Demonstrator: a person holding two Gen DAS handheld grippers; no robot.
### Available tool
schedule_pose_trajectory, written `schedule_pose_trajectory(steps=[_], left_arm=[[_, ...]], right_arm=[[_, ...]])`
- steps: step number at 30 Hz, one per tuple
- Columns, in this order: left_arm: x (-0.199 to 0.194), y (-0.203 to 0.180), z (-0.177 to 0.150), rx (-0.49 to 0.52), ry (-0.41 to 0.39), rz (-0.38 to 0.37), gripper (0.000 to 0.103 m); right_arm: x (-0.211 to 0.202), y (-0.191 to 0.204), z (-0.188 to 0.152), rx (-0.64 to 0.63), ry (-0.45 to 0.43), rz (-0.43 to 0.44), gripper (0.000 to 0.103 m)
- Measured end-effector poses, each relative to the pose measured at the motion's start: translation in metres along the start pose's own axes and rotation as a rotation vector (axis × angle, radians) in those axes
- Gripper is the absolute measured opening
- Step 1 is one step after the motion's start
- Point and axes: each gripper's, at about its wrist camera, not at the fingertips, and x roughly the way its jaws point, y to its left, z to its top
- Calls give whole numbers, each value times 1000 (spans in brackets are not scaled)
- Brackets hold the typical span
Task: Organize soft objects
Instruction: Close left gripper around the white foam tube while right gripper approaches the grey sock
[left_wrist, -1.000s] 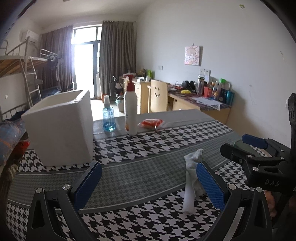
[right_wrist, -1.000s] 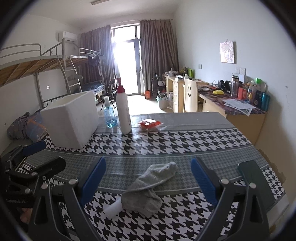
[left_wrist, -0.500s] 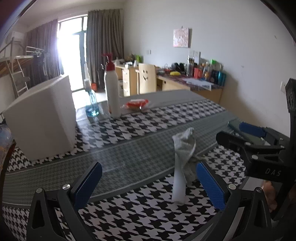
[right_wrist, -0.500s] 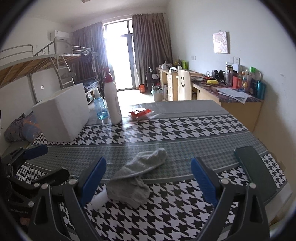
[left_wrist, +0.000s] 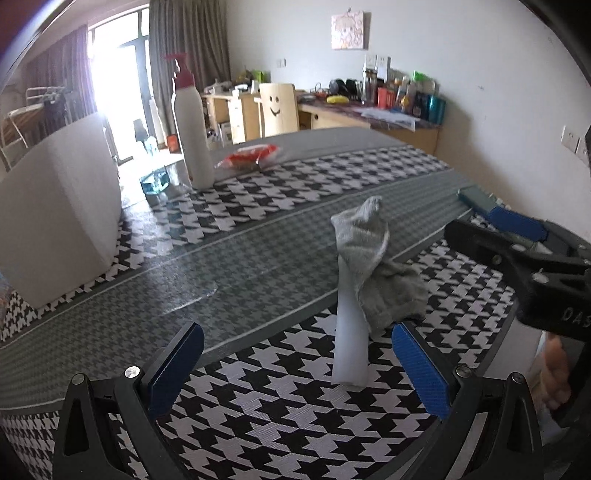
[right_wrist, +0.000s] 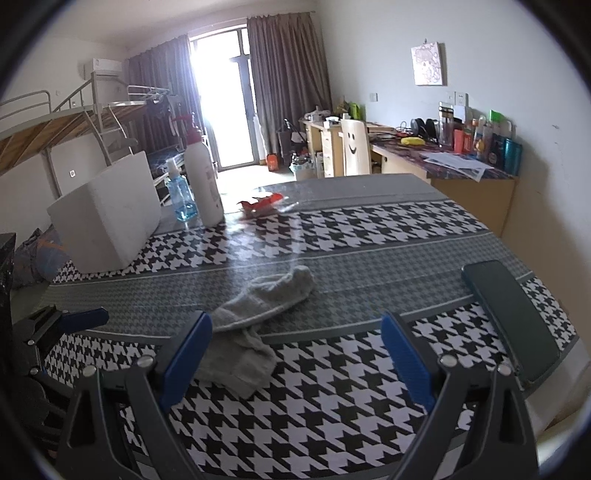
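Note:
A grey and white sock (left_wrist: 369, 269) lies crumpled on the houndstooth tablecloth, also in the right wrist view (right_wrist: 258, 306). My left gripper (left_wrist: 295, 365) is open and empty, with the sock's white cuff just ahead between its blue pads. My right gripper (right_wrist: 295, 358) is open and empty, the sock's folded part by its left pad (right_wrist: 188, 354). The right gripper also shows at the right of the left wrist view (left_wrist: 517, 236).
A white foam box (left_wrist: 55, 206) stands at the left, also in the right wrist view (right_wrist: 107, 214). A white pump bottle (left_wrist: 192, 125), a blue bottle (right_wrist: 181, 195) and a red packet (left_wrist: 251, 157) sit at the far side. A dark phone (right_wrist: 513, 321) lies at the right edge.
Both grippers have moved closer to the sock and lower. The sock now lies nearer the pads in both views. Both stay open.

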Motion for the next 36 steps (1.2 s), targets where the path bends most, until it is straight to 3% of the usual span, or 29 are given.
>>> schedule_pose_trajectory(steps=[9,17,24,31,36], left_arm=[[13,-6,-1,32,40,-4,96],[23,-9,-4,35,83,-45,72],[24,-14,-4,59,78,-62,59],[21,-23,-4,109,75,-125,21],[18,-21,-5,97,69,-148,18]], right_arm=[[6,-7,-2,22,22,4,95],[15,0,-1,5,49,21,95],[21,2,-3,5,74,27,95],[30,6,-5,-1,114,52,95],[32,12,-6,-2,137,95,95]])
